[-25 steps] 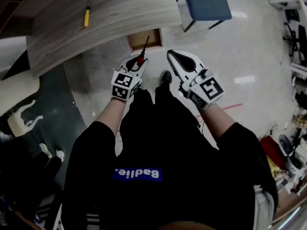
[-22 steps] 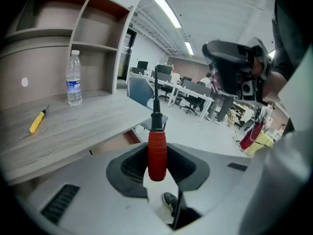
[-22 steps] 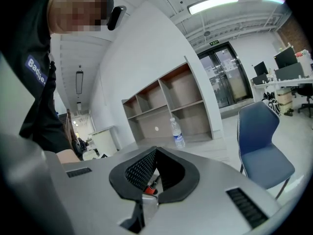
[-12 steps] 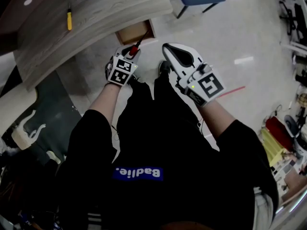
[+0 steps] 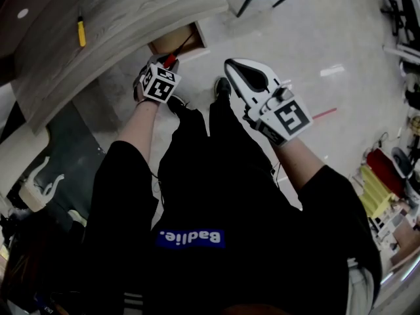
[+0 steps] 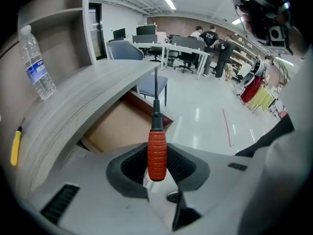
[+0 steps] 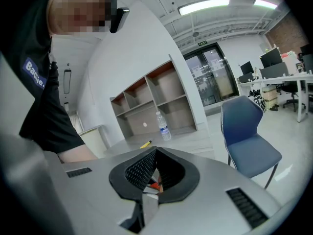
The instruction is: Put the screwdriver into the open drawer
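A screwdriver (image 6: 157, 151) with a ribbed red handle and a black shaft is held in my left gripper (image 6: 157, 163), which is shut on the handle. Its shaft points ahead, over the open wooden drawer (image 6: 115, 126) below the desk's edge. In the head view the left gripper (image 5: 167, 65) hangs just in front of the drawer (image 5: 172, 43), with the screwdriver (image 5: 173, 59) reaching toward it. My right gripper (image 5: 231, 65) floats to the right of it, jaws together and holding nothing; its own view shows the tips of the right gripper (image 7: 154, 153) meeting.
The curved grey wooden desk (image 5: 125, 18) carries a yellow-handled tool (image 5: 81, 30) and a water bottle (image 6: 38, 65). A blue chair (image 7: 247, 136) stands beside the desk. My legs and a shoe (image 5: 222, 87) are below the grippers on the pale floor.
My left gripper has sunk and moved up-left in the head view toward the drawer, carrying the screwdriver and turning it. The right gripper has dropped a little.
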The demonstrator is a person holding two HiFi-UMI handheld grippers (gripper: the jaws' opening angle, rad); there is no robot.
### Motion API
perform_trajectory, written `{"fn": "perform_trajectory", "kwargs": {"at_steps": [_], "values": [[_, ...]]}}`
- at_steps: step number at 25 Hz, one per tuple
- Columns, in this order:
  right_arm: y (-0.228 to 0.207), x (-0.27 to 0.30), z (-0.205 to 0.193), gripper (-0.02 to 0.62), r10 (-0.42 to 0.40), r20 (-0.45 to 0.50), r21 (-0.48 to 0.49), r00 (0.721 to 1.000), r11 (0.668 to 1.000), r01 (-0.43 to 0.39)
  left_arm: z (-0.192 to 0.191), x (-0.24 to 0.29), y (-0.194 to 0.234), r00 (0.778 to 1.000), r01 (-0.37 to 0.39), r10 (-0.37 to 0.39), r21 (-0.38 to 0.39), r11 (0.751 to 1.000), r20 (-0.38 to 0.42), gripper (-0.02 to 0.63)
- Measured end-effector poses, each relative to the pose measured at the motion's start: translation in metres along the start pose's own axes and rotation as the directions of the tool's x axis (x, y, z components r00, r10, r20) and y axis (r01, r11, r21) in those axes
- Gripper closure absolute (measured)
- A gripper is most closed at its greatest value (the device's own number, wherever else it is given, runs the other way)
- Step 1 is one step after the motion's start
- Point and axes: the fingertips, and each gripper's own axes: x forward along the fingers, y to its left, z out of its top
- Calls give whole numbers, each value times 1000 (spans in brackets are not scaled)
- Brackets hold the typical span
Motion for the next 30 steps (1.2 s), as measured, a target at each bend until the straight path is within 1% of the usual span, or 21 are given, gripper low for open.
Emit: {"fn": "perform_trajectory", "kwargs": {"at_steps": [5,9,12,22,30], "values": [[-13,-7,-11,568,-22,-18,14,1000,1000,22,-14,18,11,995,-31,35,46,998,-96,505],[-16,-9,-13,568,-17,-21,22,1000,1000,18,-22,27,16,985,-40,46,42,998,-163,505],[-19,-12,-16,568,-13,-29,31,999,999,14,-27,32,17,978,-39,42,16,999,-203,505],[-33,-17,-23,568,-13,-56,50,998,999,15,-34,52,24,959,-57,44,-38,998,-282,505],[-38,-18,-31,568,-17,-77,66,997,998,22,-25,67,30,954,-74,57,-47,996,-293,505]]}}
